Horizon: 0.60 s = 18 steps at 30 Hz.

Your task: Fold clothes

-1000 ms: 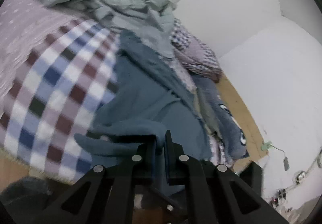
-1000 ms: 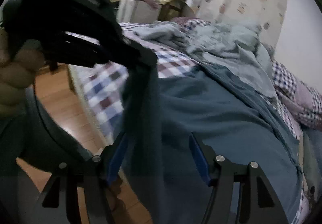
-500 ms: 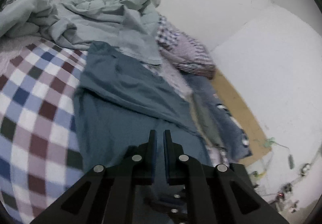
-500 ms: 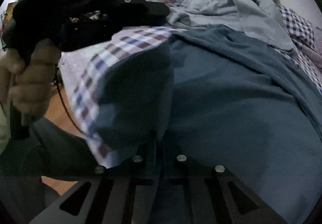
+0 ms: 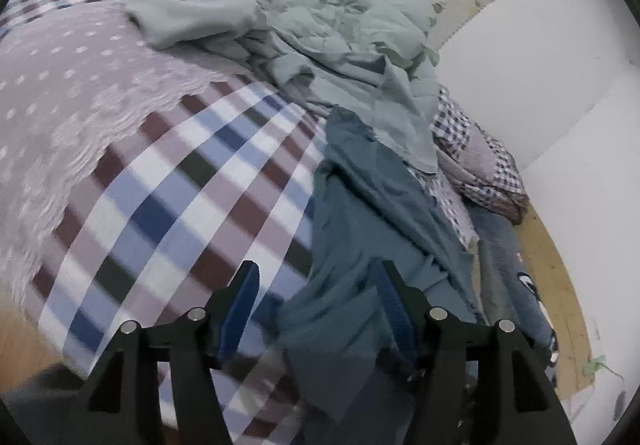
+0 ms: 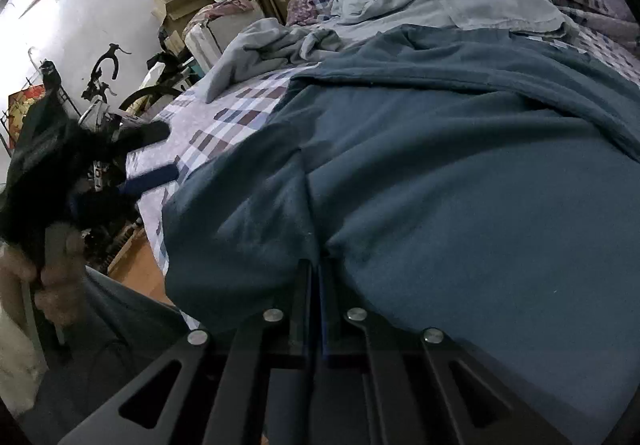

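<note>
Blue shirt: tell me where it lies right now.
The blue shirt lies spread on the checked bedspread at the bed's near edge, below the pile of pale green clothes. The right gripper pinches its near hem.

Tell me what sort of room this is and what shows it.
Most likely a bedroom that doubles as storage. A bed with a checked cover carries a dark blue garment and a heap of pale green clothes; a checked pillow lies by the wall, and cardboard boxes stack beyond the bed.

Checked bed (image 5: 168,181) carries a blue garment (image 6: 460,185) and pale-green clothes (image 5: 340,33) — perhaps several.
</note>
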Tool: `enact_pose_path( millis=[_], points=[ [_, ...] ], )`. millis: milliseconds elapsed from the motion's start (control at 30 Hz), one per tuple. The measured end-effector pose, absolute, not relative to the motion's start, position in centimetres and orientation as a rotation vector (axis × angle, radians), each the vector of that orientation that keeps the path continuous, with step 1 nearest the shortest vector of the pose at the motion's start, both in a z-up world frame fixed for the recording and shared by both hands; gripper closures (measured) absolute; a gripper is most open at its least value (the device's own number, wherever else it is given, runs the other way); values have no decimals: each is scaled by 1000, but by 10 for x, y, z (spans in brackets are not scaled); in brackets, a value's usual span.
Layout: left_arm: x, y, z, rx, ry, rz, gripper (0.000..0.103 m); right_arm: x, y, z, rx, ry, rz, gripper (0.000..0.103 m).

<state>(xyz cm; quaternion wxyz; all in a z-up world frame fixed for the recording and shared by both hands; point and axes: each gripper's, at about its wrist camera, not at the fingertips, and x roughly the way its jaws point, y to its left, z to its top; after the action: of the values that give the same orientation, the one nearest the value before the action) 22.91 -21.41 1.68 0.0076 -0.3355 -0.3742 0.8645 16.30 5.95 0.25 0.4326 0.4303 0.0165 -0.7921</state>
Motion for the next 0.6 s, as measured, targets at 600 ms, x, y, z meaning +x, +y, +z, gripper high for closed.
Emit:
enact_pose_path(
  millis=[600],
  points=[
    [248,-165,15,-1025,-1008,2755,35,163,63,-2,1055,22,-1972,103]
  ],
)
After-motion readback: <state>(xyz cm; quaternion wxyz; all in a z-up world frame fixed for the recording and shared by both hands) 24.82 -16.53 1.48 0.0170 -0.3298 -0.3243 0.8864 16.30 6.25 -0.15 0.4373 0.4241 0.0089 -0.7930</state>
